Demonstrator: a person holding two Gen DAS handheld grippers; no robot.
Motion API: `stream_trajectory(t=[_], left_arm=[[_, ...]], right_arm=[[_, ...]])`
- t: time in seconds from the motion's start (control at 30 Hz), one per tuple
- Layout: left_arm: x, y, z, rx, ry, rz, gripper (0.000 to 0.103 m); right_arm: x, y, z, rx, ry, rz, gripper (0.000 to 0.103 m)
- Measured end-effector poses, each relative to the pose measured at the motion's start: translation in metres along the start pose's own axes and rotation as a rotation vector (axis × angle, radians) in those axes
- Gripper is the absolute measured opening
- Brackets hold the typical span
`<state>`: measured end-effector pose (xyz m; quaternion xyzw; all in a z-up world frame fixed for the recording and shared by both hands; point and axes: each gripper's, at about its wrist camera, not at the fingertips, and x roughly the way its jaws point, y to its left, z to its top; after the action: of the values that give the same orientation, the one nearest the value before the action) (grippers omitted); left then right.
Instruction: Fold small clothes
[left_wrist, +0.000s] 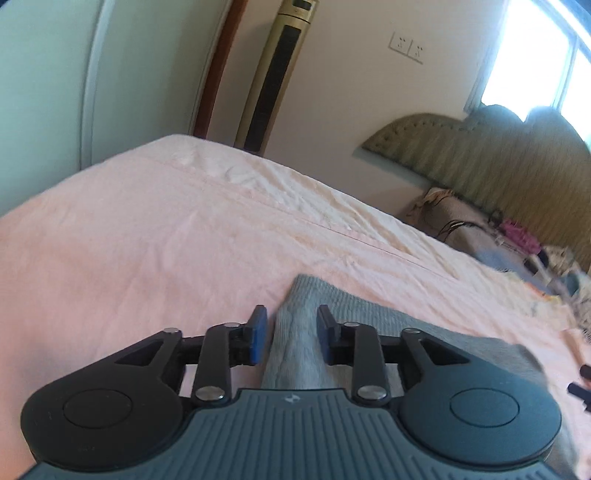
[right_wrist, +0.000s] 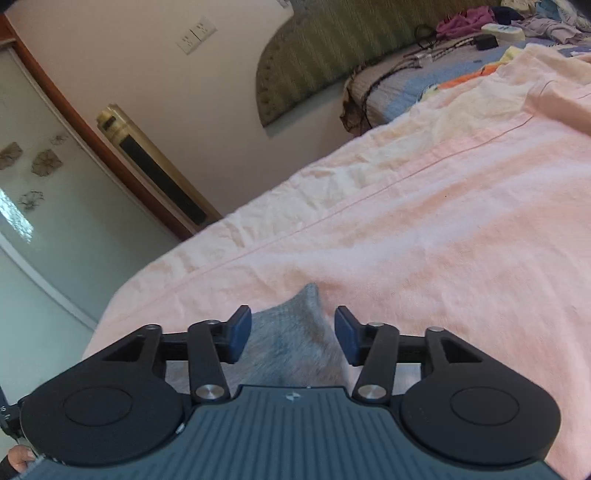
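— On the pink bedsheet (left_wrist: 147, 240), left wrist view: where's the garment?

— A grey knit garment (left_wrist: 332, 314) lies near, its corner running between the left gripper (left_wrist: 290, 336) fingers, which stand apart, not pinching.

— And the right wrist view?

— The right gripper (right_wrist: 291, 338) is spread wide over a grey corner (right_wrist: 295, 332) (somewhat blurred). A tower fan (right_wrist: 159, 166) stands far left by the wall.
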<state>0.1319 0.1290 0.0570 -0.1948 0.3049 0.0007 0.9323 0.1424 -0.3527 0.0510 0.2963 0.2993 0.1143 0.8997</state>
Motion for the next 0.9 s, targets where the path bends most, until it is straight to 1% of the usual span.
stream_trajectory(t=[0.03,0.07,0.1,0.13,0.2,0.23,0.27,0.3,0.37,0.43,0.47,0.5,0.57,0.63,0.67,0.7,0.73,0.77,0.8,0.83,0.87,0.9], left_arm=[[-0.017,0.009,-0.012,-0.045,0.002,-0.015,0.048],[-0.038,0.021,-0.030,-0.111,0.005,-0.028,0.062],[-0.054,0.032,-0.047,-0.176,0.013,-0.041,0.071],[-0.067,0.042,-0.062,-0.240,0.028,-0.052,0.071],[-0.086,0.060,-0.094,-0.387,0.066,-0.086,0.071],[-0.091,0.065,-0.107,-0.447,0.097,-0.112,0.071],[-0.094,0.067,-0.119,-0.501,0.111,-0.149,0.071],[-0.098,0.065,-0.126,-0.531,0.108,-0.187,0.075],[-0.090,0.057,-0.130,-0.549,0.148,-0.278,0.083],[-0.071,0.048,-0.128,-0.548,0.180,-0.355,0.083],[-0.063,0.042,-0.124,-0.533,0.174,-0.358,0.083],[-0.056,0.037,-0.120,-0.526,0.167,-0.343,0.083],[-0.041,0.029,-0.113,-0.538,0.164,-0.340,0.082],[-0.032,0.023,-0.107,-0.530,0.156,-0.286,0.071],[-0.027,0.022,-0.107,-0.525,0.168,-0.274,0.053],[-0.022,0.024,-0.108,-0.515,0.186,-0.259,0.028],[-0.017,0.026,-0.109,-0.509,0.209,-0.234,0.017],[-0.014,0.028,-0.110,-0.511,0.212,-0.237,0.011],[-0.014,0.029,-0.110,-0.504,0.206,-0.243,0.010],[-0.015,0.028,-0.110,-0.478,0.202,-0.235,0.010],[-0.018,0.023,-0.107,-0.443,0.196,-0.219,0.009],[-0.021,0.018,-0.103,-0.409,0.189,-0.205,0.008]], right_arm=[[-0.019,0.001,-0.010,0.004,-0.007,0.022,0.065],[-0.042,0.000,-0.023,0.015,-0.009,0.037,0.067],[-0.063,-0.002,-0.036,0.028,-0.008,0.039,0.068],[-0.082,-0.005,-0.050,0.056,-0.007,0.042,0.069],[-0.112,-0.016,-0.076,0.163,0.013,0.062,0.071],[-0.121,-0.021,-0.089,0.220,0.031,0.074,0.071],[-0.127,-0.024,-0.103,0.266,0.063,0.074,0.072],[-0.131,-0.024,-0.114,0.286,0.081,0.063,0.072],[-0.130,-0.020,-0.131,0.303,0.111,0.051,0.072],[-0.120,-0.015,-0.139,0.315,0.122,0.056,0.072],[-0.114,-0.012,-0.140,0.317,0.117,0.062,0.072],[-0.106,-0.009,-0.140,0.316,0.114,0.075,0.071],[-0.092,-0.005,-0.135,0.328,0.074,0.062,0.071],[-0.077,-0.003,-0.128,0.356,0.079,0.071,0.073],[-0.072,-0.004,-0.127,0.375,0.070,0.075,0.070],[-0.069,-0.006,-0.126,0.392,0.055,0.083,0.068],[-0.067,-0.007,-0.126,0.401,0.054,0.088,0.066],[-0.064,-0.009,-0.125,0.409,0.061,0.082,0.056],[-0.062,-0.011,-0.126,0.414,0.066,0.081,0.041],[-0.060,-0.014,-0.127,0.418,0.073,0.089,0.031],[-0.057,-0.018,-0.128,0.421,0.085,0.087,0.014],[-0.056,-0.020,-0.129,0.422,0.085,0.083,0.013]])
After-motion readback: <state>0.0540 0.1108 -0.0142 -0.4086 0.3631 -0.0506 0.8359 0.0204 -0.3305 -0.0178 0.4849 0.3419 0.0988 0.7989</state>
